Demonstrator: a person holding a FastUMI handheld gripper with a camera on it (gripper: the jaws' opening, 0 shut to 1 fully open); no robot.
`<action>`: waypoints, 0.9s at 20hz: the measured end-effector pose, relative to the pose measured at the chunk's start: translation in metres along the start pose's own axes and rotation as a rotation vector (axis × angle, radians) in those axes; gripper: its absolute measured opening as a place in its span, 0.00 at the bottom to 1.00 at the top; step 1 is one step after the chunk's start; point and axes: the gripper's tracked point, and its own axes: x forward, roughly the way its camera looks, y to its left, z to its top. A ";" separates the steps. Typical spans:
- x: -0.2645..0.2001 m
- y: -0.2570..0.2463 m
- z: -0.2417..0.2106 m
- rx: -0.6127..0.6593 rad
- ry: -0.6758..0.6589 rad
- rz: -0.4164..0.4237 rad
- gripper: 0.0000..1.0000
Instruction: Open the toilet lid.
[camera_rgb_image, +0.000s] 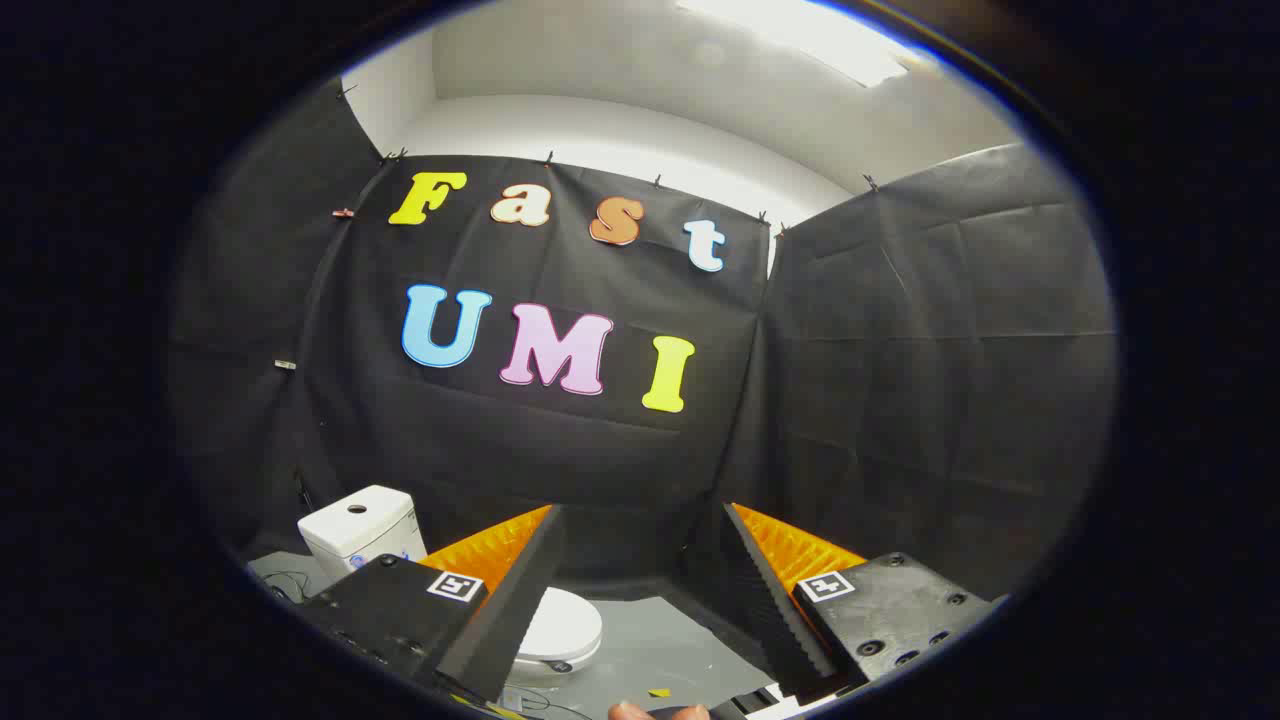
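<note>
From the gripper view I have the gripper (640, 560) raised and looking mostly at the booth's black cloth wall (900, 400), its two fingers spread wide with nothing between them. The toilet (560, 625) sits low at about seven o'clock from the midpoint between the fingertips, partly hidden behind the left finger (510, 600); its lid (565, 618) lies flat and closed over the bowl, and the tank (360, 530) stands further out at roughly nine o'clock, beside the left finger's base.

I judge the lid to be a light, rigid plastic shell on a hinge at the tank side — smooth and probably slippery, so a pinch on the flat top would likely skid. The place to take it is the front lip, the rim farthest from the tank, with one finger slipped under the edge and lifted in an arc toward the tank. How much overhang that lip offers I cannot tell from here.

For room: the grey floor (680, 650) around the bowl looks open toward five o'clock, with only a small yellow scrap (659, 692) on it. The cloth wall stands close behind the tank, so the lid's swing ends there — I would not push past upright. A cable (285, 580) trails on the floor near the tank.
</note>
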 end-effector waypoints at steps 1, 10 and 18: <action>0.001 -0.003 0.000 0.001 0.001 -0.006 0.98; 0.002 -0.019 -0.004 0.042 0.016 -0.039 0.98; 0.003 -0.030 -0.007 0.051 0.022 -0.060 0.98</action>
